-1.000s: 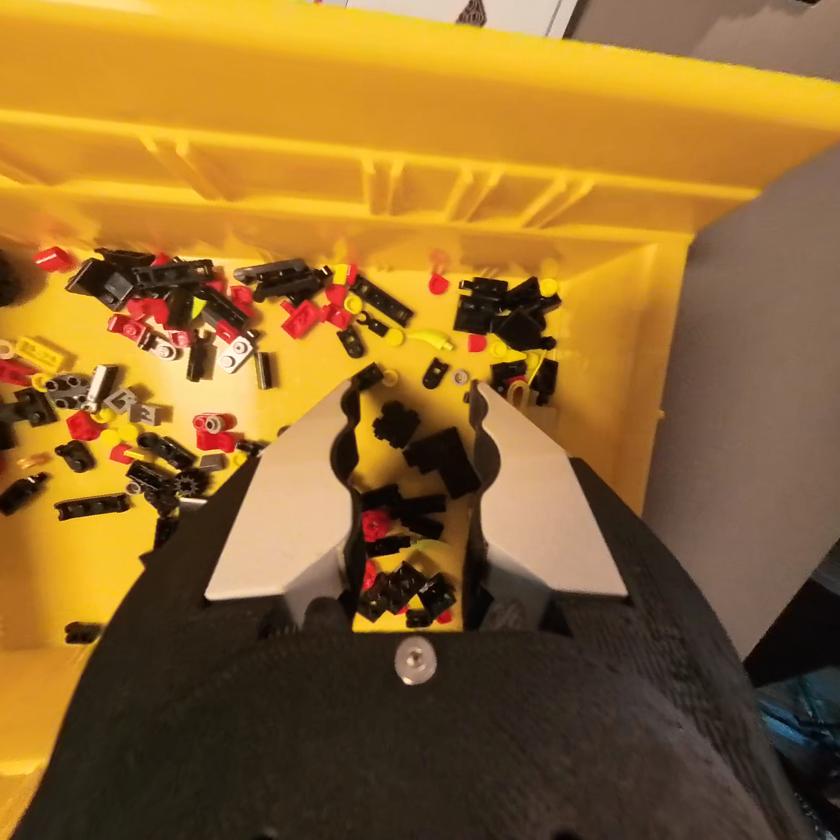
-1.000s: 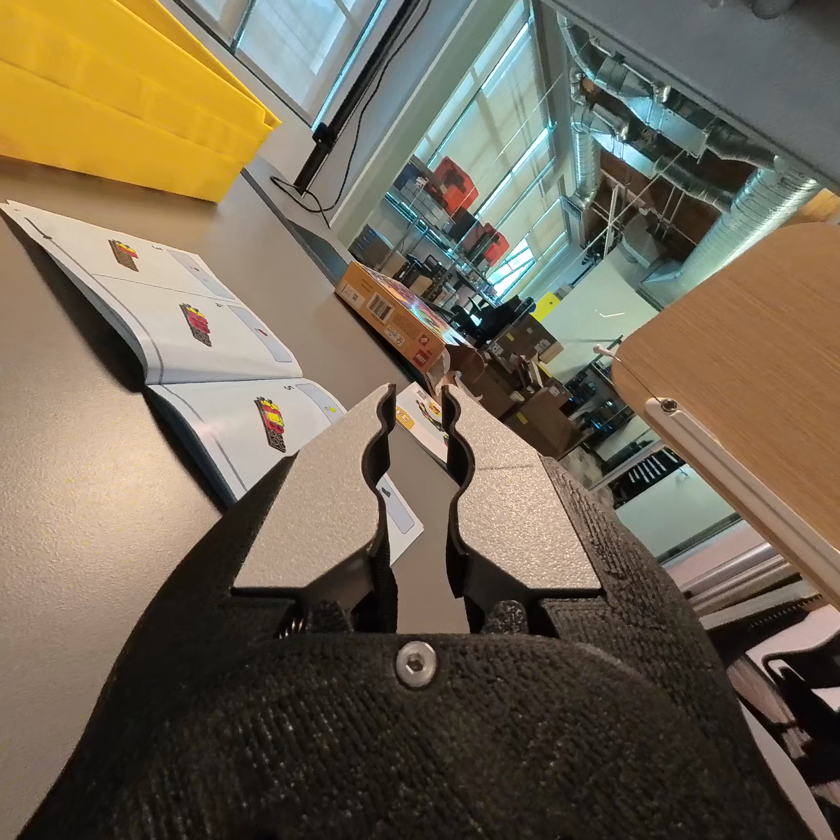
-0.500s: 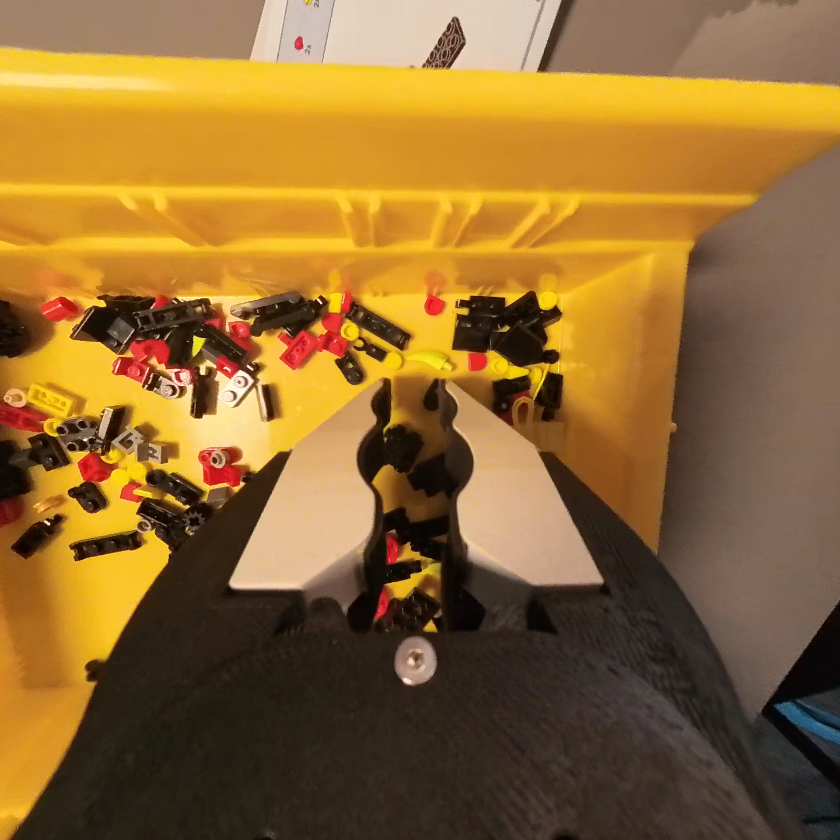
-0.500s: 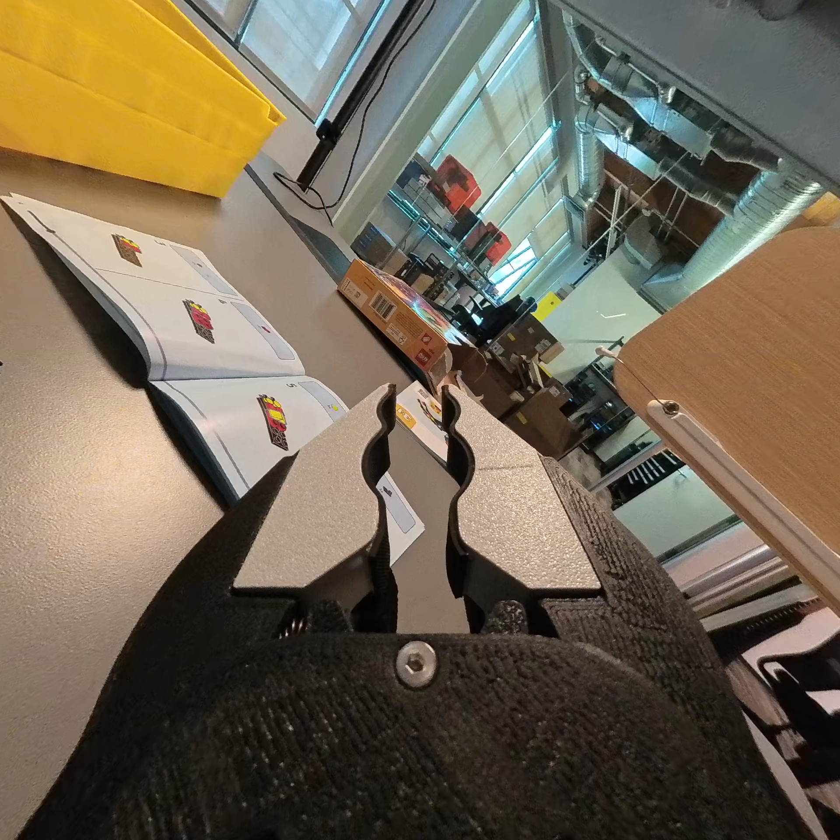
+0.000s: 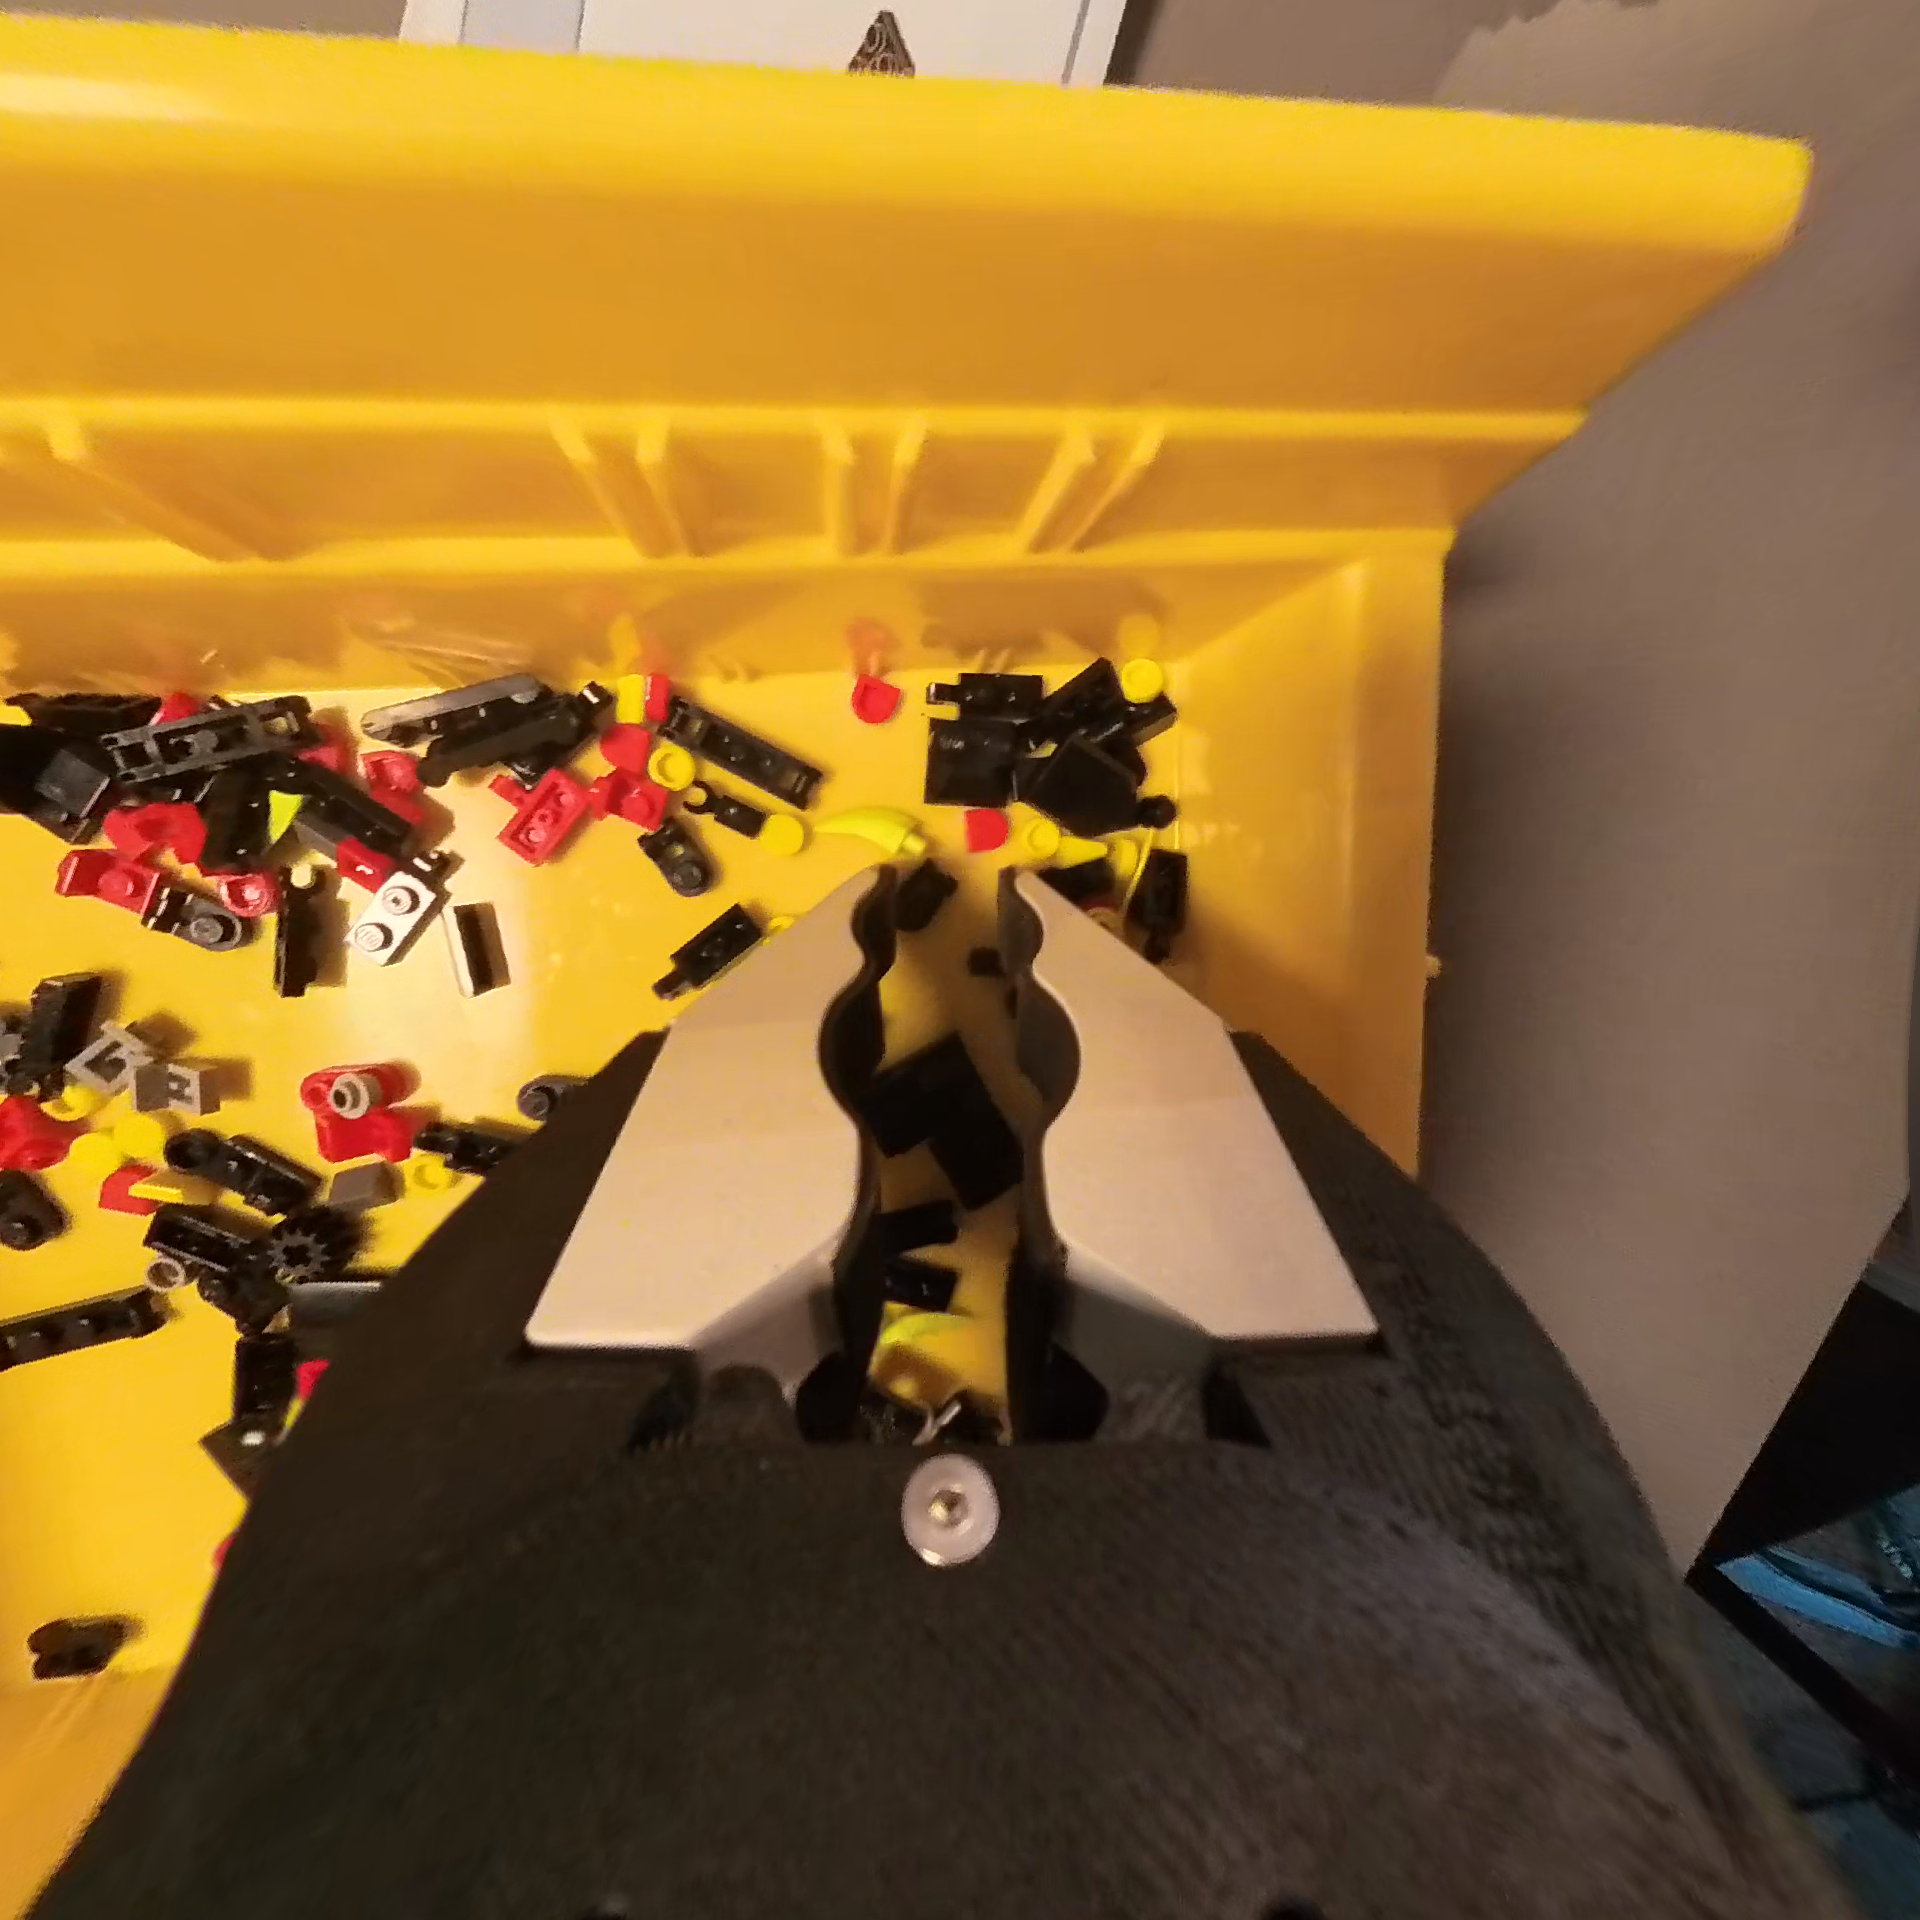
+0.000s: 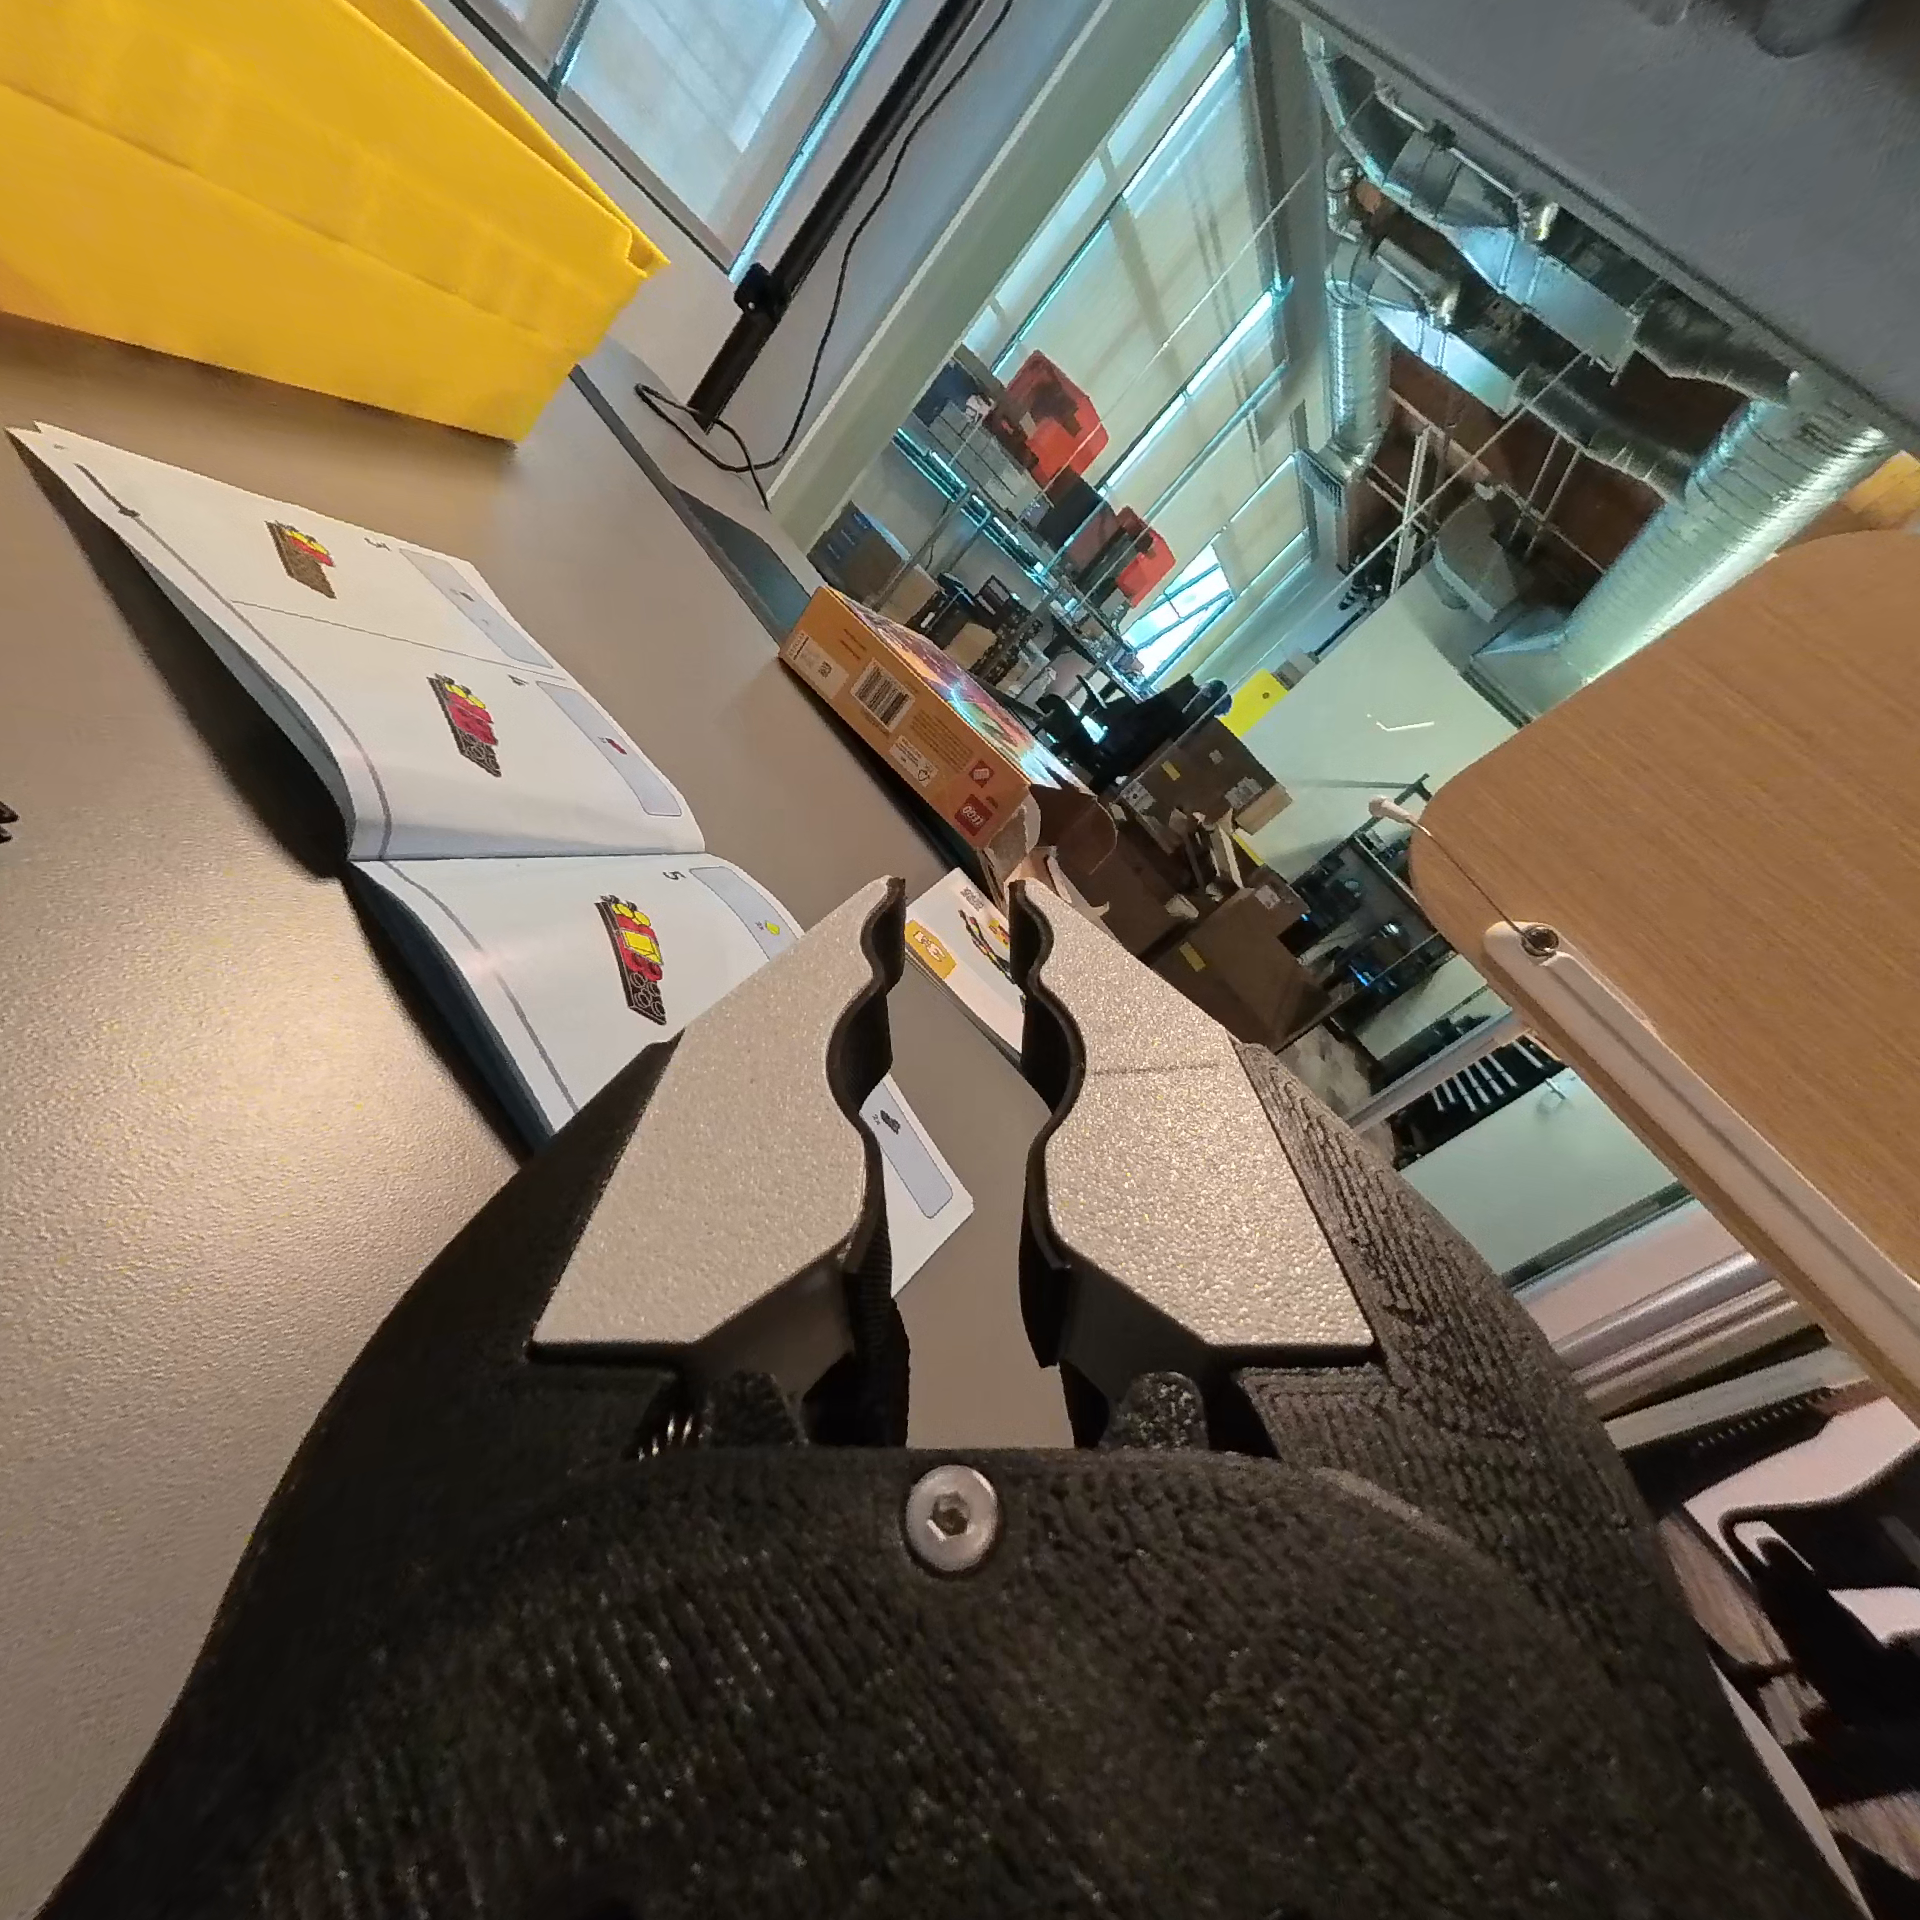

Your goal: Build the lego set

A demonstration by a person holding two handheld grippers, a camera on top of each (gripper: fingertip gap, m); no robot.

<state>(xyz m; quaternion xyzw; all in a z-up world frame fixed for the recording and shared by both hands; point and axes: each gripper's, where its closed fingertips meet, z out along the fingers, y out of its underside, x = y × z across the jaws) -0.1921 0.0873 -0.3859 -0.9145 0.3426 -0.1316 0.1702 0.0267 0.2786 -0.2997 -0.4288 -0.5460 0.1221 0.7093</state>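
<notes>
In the left wrist view, my left gripper (image 5: 951, 883) hangs inside a yellow bin (image 5: 935, 312), near its right far corner. Its jaws stand a narrow gap apart and hold nothing. Loose black pieces (image 5: 935, 1122) lie on the bin floor in the gap. Many small black, red, yellow and grey lego pieces are scattered to the left, among them a red plate (image 5: 540, 816) and a lime curved horn (image 5: 873, 826). My right gripper (image 6: 954, 888) rests low over the grey table (image 6: 208, 1091), narrowly open and empty, beside the open instruction booklet (image 6: 416, 707).
A black cluster (image 5: 1039, 748) fills the bin's far right corner. The yellow bin (image 6: 260, 208) also shows at the far left of the right wrist view. An orange lego box (image 6: 904, 717) and a leaflet (image 6: 966, 945) lie near the table edge. A wooden surface (image 6: 1714, 883) stands to the right. Left tips to right tips: about 30 cm. The red plate (image 5: 540, 816) lies some 6 cm from my left tips, 30 cm from my right tips.
My left gripper's jaws have narrowed from wide open to a small gap, and it has shifted right toward the bin corner. The right gripper has barely moved.
</notes>
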